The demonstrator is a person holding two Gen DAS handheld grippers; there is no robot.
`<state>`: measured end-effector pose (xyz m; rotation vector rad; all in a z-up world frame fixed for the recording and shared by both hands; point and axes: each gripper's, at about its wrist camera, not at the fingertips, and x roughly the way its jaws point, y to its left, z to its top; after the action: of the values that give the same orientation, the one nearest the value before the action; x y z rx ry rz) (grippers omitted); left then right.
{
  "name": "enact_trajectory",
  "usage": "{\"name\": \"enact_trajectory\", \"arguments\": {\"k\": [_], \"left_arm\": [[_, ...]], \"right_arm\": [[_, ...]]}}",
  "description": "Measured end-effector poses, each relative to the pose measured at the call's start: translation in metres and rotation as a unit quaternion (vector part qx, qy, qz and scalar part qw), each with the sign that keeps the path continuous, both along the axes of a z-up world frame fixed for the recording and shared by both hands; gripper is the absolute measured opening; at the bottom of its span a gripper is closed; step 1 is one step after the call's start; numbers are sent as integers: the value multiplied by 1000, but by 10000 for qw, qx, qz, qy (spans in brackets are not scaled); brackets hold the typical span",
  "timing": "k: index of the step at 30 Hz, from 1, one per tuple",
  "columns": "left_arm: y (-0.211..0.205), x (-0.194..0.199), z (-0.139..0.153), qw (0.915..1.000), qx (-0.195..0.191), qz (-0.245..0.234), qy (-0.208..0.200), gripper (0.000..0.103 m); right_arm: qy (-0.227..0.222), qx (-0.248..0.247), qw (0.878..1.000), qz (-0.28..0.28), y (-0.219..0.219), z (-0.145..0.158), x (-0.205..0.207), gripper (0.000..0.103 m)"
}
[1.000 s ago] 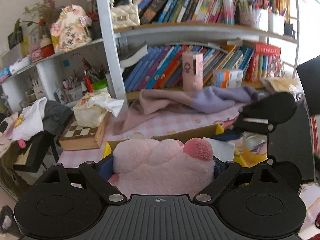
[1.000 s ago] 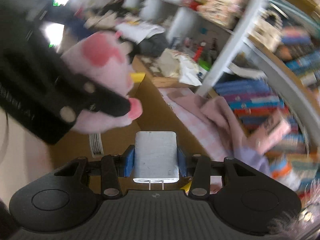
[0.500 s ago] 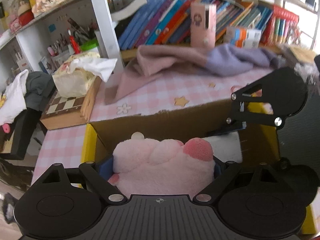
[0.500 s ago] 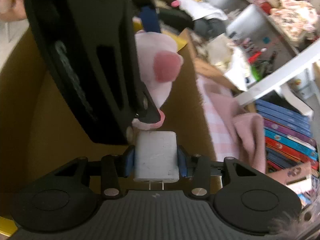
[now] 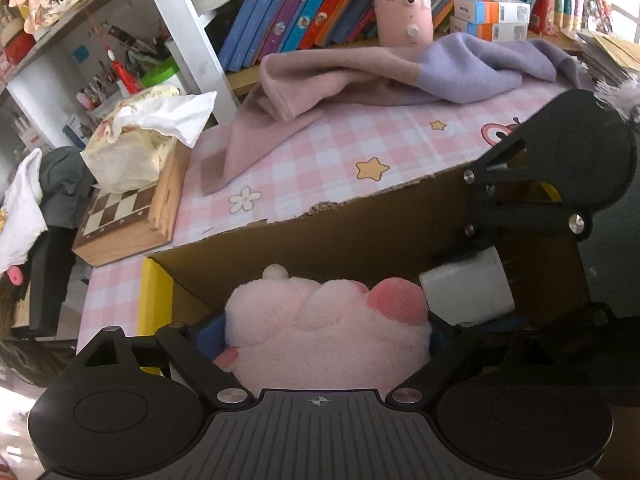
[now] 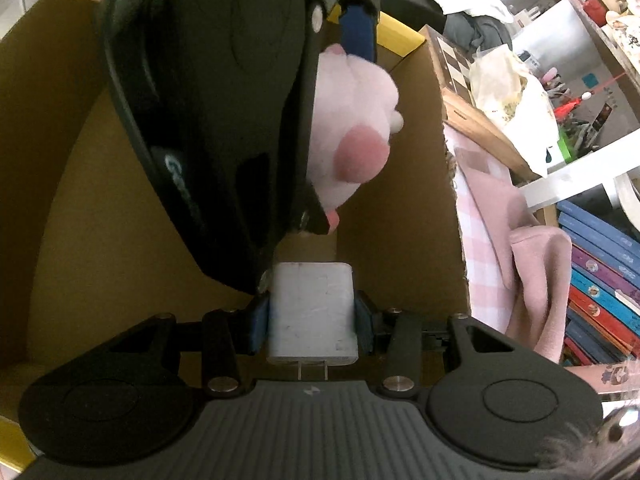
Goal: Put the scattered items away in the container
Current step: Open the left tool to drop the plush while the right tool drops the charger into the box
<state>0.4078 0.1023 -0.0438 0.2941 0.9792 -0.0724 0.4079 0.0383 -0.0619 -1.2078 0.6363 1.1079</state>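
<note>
Over the cardboard box (image 5: 360, 240): left gripper (image 5: 326, 330) pinching pink plush (image 5: 324, 332), right gripper (image 6: 312, 314) pinching white charger (image 6: 311, 312).

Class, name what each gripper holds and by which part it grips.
The left gripper clamps the pink plush toy across its sides; the right gripper pinches the white charger by its two side faces.

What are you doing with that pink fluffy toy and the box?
Tidying up. The left hand-held gripper is clamped on the pink plush toy, and the right hand-held gripper is clamped on a white plug adapter. Both are held inside the open cardboard box, not yet let go.
</note>
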Motion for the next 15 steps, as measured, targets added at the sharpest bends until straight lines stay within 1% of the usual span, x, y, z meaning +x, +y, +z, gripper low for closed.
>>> {"name": "enact_trajectory", "arguments": {"k": [1, 4, 5, 7, 10, 13, 15], "left_arm": [[0, 0, 1, 10000, -9, 19, -21, 96], [1, -4, 6, 9999, -19, 41, -154, 96], [1, -6, 10, 9997, -1, 39, -250, 96], [0, -11, 18, 9991, 23, 24, -413, 96], [-3, -22, 36, 9974, 108, -33, -710, 96], [-7, -39, 58, 9932, 171, -110, -1149, 97], [-8, -52, 72, 9895, 133, -103, -1433, 97]], "right_arm": [[11, 40, 10000, 2, -1, 1, 0, 42], [11, 215, 9998, 22, -5, 5, -3, 47], [-41, 276, 9996, 20, -6, 7, -5, 54], [-136, 418, 9990, 19, -9, 13, -9, 59], [-249, 667, 9975, -20, -16, 29, -15, 60], [-383, 965, 9946, -49, -30, 50, -22, 61], [-456, 1152, 9922, -153, -38, 63, -26, 61]]}}
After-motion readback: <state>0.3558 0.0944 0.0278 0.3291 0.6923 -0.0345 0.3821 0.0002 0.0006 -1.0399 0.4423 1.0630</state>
